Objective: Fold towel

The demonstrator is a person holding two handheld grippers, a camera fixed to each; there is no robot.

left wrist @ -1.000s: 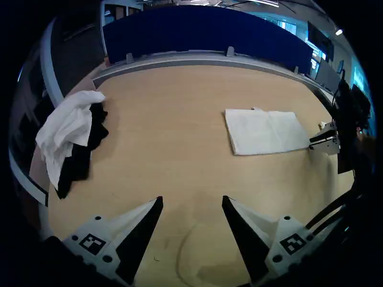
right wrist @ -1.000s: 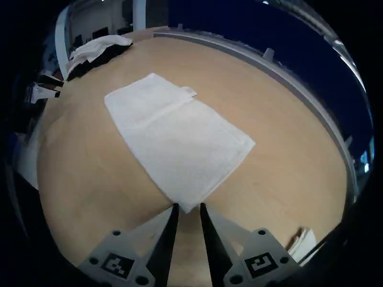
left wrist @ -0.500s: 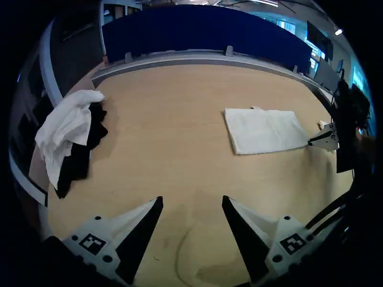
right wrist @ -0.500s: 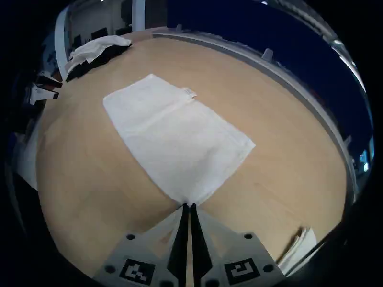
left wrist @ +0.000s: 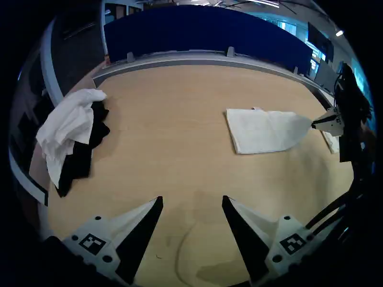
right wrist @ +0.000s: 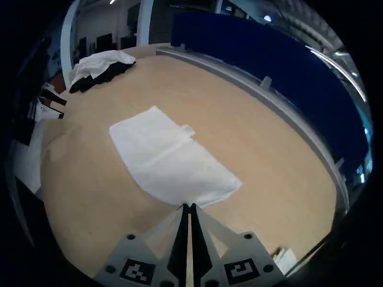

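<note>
- towel (right wrist: 167, 160): white, lying flat on the tabletop (right wrist: 268, 143) towards its right side, well short of the far edge; near corner drawn up into a peak off the wood, rest resting flat
- right gripper (right wrist: 186, 207): fingers pressed together, pinching that raised corner; seen from the left gripper view (left wrist: 328, 123) at the towel's (left wrist: 262, 136) right end
- left gripper (left wrist: 191, 198): fingers spread wide, nothing between them; hovers over bare tabletop (left wrist: 167, 124) near the front edge, well apart from the towel
- white-and-black cloth heap (left wrist: 67, 131) at the left edge; blue partition (left wrist: 201, 28) along the far edge
</note>
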